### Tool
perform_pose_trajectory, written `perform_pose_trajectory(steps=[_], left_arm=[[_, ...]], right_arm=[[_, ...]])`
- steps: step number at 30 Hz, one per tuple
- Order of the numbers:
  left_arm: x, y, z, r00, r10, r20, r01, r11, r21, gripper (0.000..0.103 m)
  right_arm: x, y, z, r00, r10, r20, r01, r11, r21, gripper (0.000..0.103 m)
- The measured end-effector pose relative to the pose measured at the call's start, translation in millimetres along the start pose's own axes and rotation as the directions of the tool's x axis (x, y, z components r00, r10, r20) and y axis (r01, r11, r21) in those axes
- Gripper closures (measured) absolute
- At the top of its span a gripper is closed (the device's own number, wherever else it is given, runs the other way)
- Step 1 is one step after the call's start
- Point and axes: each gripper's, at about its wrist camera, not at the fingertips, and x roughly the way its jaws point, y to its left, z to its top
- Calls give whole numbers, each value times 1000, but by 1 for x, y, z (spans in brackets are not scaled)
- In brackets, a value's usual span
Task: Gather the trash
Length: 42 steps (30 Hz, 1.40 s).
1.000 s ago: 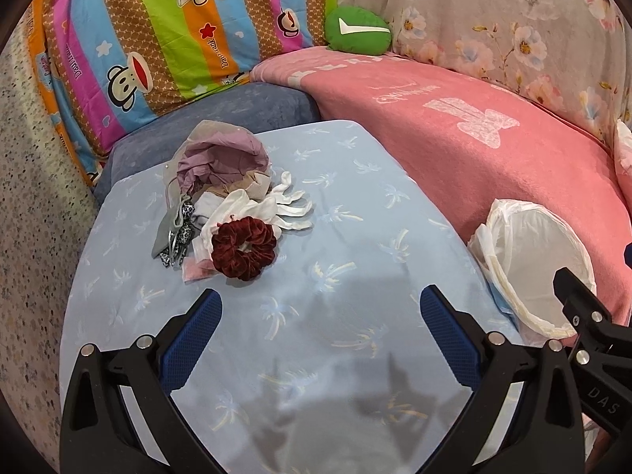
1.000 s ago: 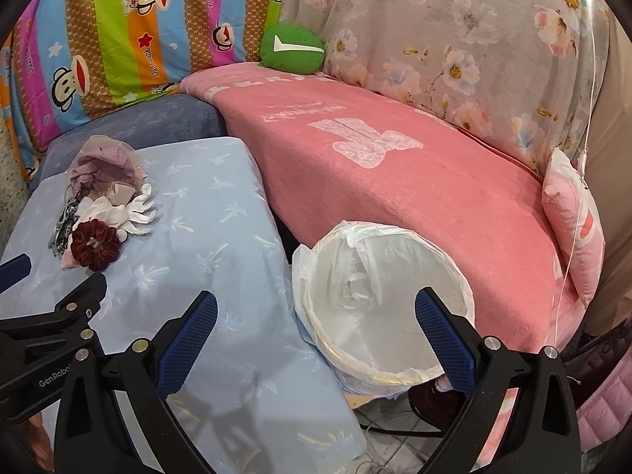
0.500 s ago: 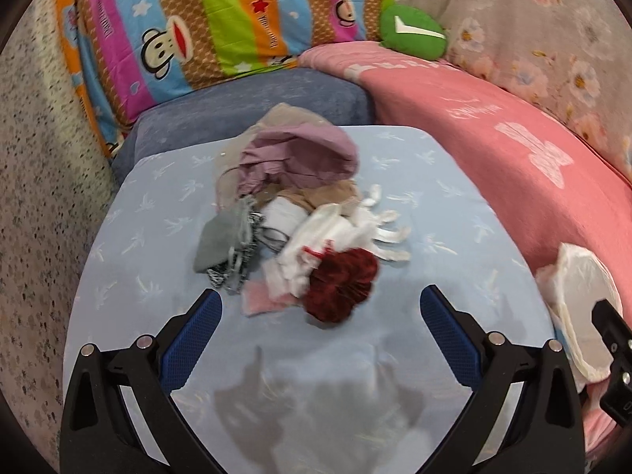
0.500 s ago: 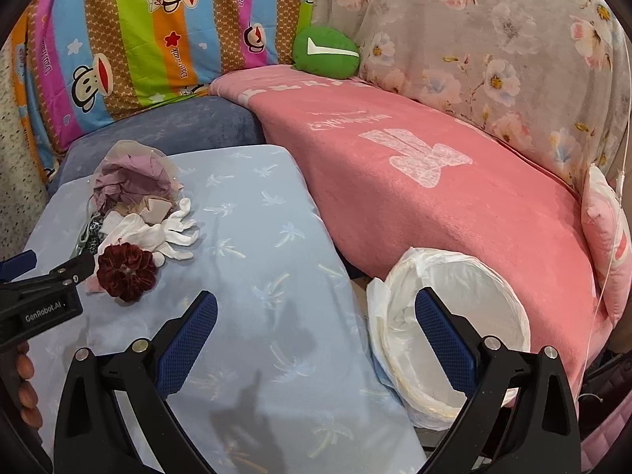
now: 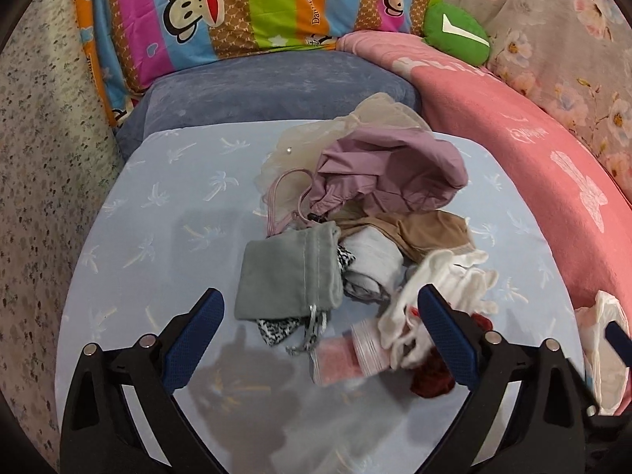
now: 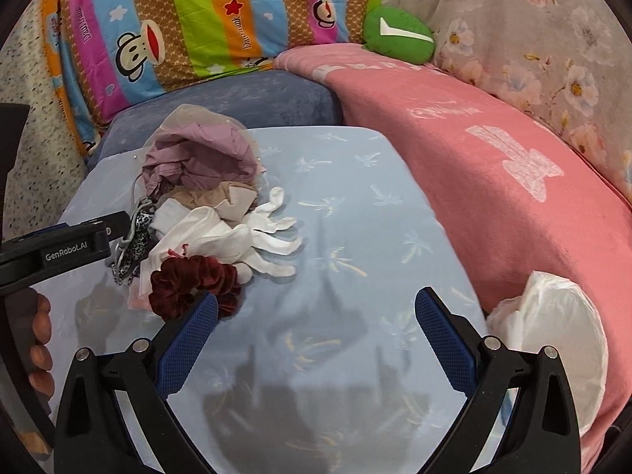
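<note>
A heap of cloth items lies on the light blue table (image 5: 158,245): a grey drawstring pouch (image 5: 288,276), a mauve fabric bag (image 5: 391,170), white gloves (image 5: 442,280), a dark red scrunchie (image 6: 193,280) and a pink piece (image 5: 339,359). My left gripper (image 5: 320,339) is open, low over the near side of the heap, its fingers either side of the pouch and pink piece. My right gripper (image 6: 316,339) is open and empty over bare table, its left finger just in front of the scrunchie. A bin lined with a white bag (image 6: 553,331) stands at the table's right edge.
A pink blanket (image 6: 493,150) covers the sofa to the right. A blue-grey cushion (image 5: 268,87), a striped monkey-print blanket (image 5: 245,12) and a green pillow (image 5: 454,31) lie behind the table. A speckled floor (image 5: 39,177) is on the left.
My left gripper has moved forward and down over the heap, which now sits between its fingers. My right gripper has swung left from the bin toward the heap.
</note>
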Motion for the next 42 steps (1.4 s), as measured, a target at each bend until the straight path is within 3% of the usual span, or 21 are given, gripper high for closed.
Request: perform_pose_trajectory(steps=[5, 9, 14, 16, 18, 19, 20, 24, 34, 42], left_arm=[[19, 11, 6, 998, -39, -40, 38, 999, -15, 23], [29, 20, 5, 993, -96, -75, 93, 995, -44, 42], [37, 25, 1, 981, -159, -111, 154, 987, -56, 72], [37, 24, 0, 977, -177, -117, 171, 984, -59, 84], [34, 23, -2, 977, -180, -112, 175, 983, -51, 92], [33, 24, -2, 978, -180, -108, 176, 983, -48, 93], [30, 24, -2, 978, -179, -104, 175, 983, -47, 94], [18, 24, 0, 982, -175, -75, 172, 984, -43, 95], [-28, 7, 9, 979, -204, 6, 205, 979, -8, 96], [-59, -20, 4, 961, -275, 34, 273, 961, 38, 96]], right_arm=[[28, 25, 3, 996, 78, -39, -78, 997, -7, 15], [40, 40, 3, 990, 135, -47, -136, 991, -15, 24], [59, 52, 0, 977, 193, -94, -195, 981, -10, 50], [62, 56, -1, 972, 215, -100, -216, 976, -5, 66], [62, 57, -2, 971, 218, -100, -220, 975, -7, 75], [61, 58, -2, 970, 222, -101, -224, 975, -8, 87], [61, 58, -2, 969, 225, -101, -227, 974, -7, 91], [51, 53, -1, 969, 235, -78, -235, 972, 4, 97], [-1, 38, 10, 970, 242, 24, -242, 970, 12, 99], [-45, 15, 15, 973, 211, 97, -215, 976, 39, 99]])
